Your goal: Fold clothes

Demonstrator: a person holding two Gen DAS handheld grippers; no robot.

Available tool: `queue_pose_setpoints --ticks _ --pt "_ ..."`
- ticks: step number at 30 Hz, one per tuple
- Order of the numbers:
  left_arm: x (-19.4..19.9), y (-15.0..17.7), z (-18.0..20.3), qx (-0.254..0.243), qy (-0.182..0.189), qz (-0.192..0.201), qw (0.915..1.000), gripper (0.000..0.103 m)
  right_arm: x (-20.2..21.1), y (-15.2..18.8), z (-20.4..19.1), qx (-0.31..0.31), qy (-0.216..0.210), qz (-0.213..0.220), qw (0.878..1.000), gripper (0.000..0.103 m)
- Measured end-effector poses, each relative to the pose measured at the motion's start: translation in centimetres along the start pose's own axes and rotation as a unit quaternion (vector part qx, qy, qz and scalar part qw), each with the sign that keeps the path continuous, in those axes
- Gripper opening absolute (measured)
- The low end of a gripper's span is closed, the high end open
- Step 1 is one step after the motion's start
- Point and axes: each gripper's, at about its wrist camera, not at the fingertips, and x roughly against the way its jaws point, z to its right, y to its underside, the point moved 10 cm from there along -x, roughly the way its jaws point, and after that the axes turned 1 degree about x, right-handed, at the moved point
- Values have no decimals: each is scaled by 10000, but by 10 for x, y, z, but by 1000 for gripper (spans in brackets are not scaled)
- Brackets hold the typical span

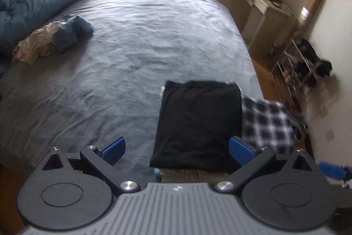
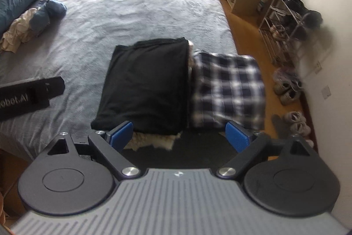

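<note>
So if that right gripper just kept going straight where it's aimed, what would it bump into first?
Most likely the folded black garment lying on the bed: the open right gripper points down at its near edge, though depth is hard to judge.

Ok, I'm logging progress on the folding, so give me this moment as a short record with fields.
surface: grey bed
folded: black garment, with plaid garment beside it
unfolded: beige and blue clothes pile at the far side
left gripper: open, holding nothing
right gripper: open, holding nothing
floor: shoes by a shoe rack
</note>
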Motion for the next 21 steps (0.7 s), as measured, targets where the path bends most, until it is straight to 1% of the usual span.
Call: queue_pose_setpoints --ticks 4,8,13,17,21 --pt "-3 18 21 -396 239 -197 9987 101 -1 16 5 -9 106 -220 9997 92" --pt "-8 36 30 -499 391 -443 9970 101 -6 34 12 -102 180 -489 9986 92" --pt "-18 51 26 -322 387 -793 9956 101 -15 48 19 -267 250 -817 9960 92" --pt "-22 53 17 -141 311 -884 9955 101 -19 57 14 -241 275 -948 9948 92" --pt "-24 56 10 -57 247 -962 9950 101 -20 60 6 -135 244 -964 9950 92"
